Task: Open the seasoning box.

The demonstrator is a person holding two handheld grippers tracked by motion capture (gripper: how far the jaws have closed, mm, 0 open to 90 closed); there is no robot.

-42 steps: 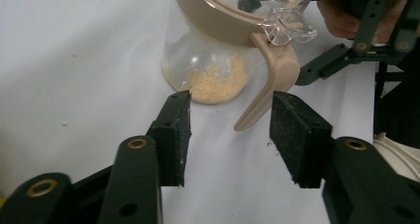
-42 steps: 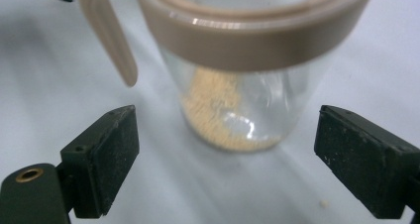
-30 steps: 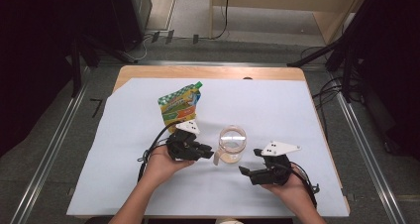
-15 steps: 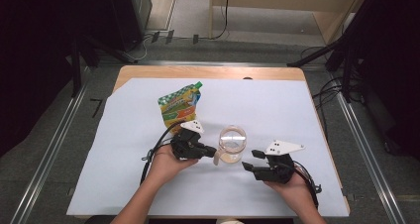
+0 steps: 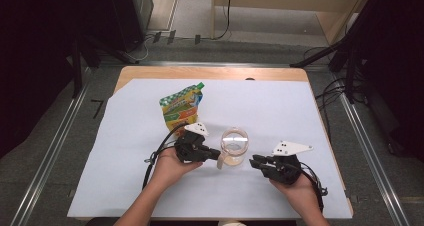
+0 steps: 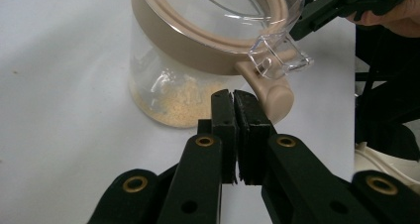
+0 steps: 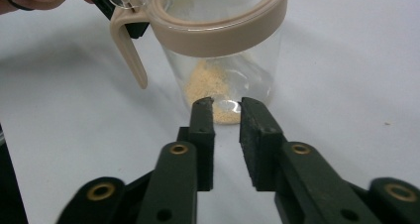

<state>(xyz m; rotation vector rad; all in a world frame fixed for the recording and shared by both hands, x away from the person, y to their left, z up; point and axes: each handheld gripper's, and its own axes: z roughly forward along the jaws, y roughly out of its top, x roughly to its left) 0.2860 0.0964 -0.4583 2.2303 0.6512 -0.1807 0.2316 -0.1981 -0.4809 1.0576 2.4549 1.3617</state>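
While the jar (image 5: pixel 234 145) stands mid-table between both tools, the left gripper (image 6: pixel 233 102) sits pressed shut, empty, beside the latch (image 6: pixel 270 83); the right gripper (image 7: pixel 227 107) — jaws just closing, narrowly apart — holds nothing. Steady the jar before working the latch.

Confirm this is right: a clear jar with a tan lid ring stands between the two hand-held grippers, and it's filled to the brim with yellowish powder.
Not quite. The jar stands between the left hand-held gripper and right hand-held gripper, but holds just a little yellowish powder at the bottom, as the right gripper view shows.
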